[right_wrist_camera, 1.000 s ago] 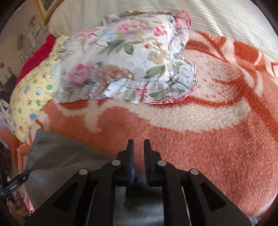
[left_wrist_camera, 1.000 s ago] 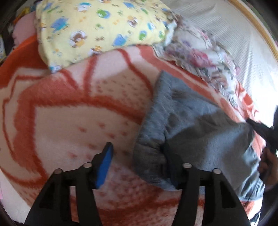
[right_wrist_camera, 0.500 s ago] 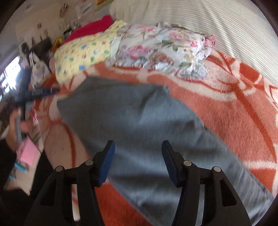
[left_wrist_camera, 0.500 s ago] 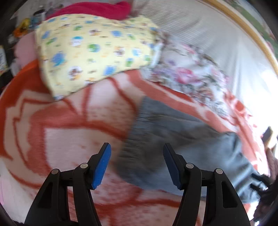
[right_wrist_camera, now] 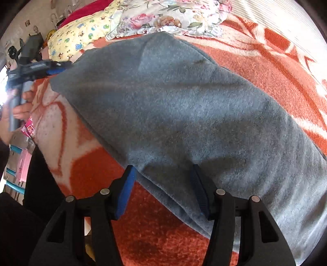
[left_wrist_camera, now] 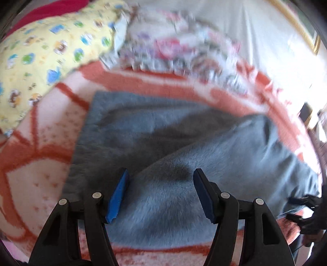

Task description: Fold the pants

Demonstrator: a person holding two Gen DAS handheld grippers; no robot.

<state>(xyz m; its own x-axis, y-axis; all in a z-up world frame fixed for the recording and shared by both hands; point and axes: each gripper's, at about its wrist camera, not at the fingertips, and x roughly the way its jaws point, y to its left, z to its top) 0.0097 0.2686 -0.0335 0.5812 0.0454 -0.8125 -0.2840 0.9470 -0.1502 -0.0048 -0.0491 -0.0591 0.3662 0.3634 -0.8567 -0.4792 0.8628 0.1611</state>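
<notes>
- Both sets of jaws stand apart and grip nothing: the left gripper point(left_wrist_camera: 160, 194) is opening above the grey pants point(left_wrist_camera: 184, 155), and the right gripper point(right_wrist_camera: 163, 192) gapes across their near edge.
- Pants lie folded lengthwise on the orange blanket point(right_wrist_camera: 276, 67), running from 10 to 4 o'clock in the right view.
- Judged step: between folds.
- Next: each gripper pinches an end for the crosswise fold.

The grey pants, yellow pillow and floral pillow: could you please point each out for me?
grey pants point(right_wrist_camera: 184, 106), right wrist view, middle of the cloth.
yellow pillow point(left_wrist_camera: 51, 47), left wrist view, printed face.
floral pillow point(right_wrist_camera: 163, 18), right wrist view, top face.
</notes>
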